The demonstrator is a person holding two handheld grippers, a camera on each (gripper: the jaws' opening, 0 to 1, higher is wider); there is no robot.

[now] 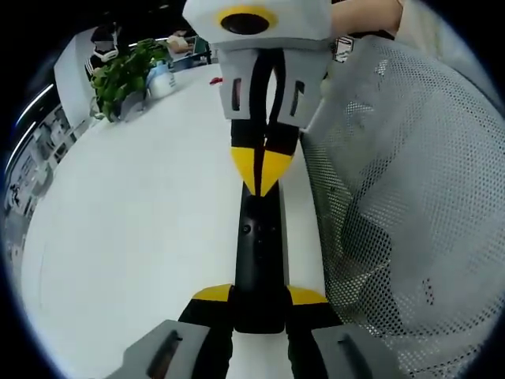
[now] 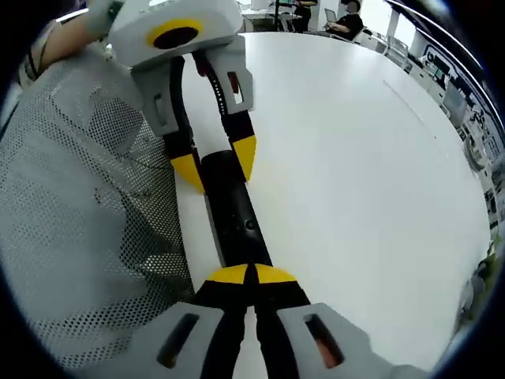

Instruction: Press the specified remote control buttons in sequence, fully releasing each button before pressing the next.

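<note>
A broad white tabletop point(image 1: 142, 213) carries a slim black remote control point(image 1: 259, 260) near its edge, beside a grey mesh chair back point(image 1: 410, 197). The left gripper point(image 1: 259, 298) pinches the remote's one end between yellow-tipped jaws. The right gripper point(image 2: 251, 276), fingers pressed together, rests its tips on the other end. A green leafy plant point(image 1: 122, 75) stands far off.

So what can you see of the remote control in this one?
The remote control is a slim, black, matte bar with small buttons along its top face. It lies lengthwise near the white table's edge, beside a mesh chair back. The left gripper clamps one end between its yellow-tipped jaws; the right gripper, jaws closed together, presses its tips on the remote's top.
</note>
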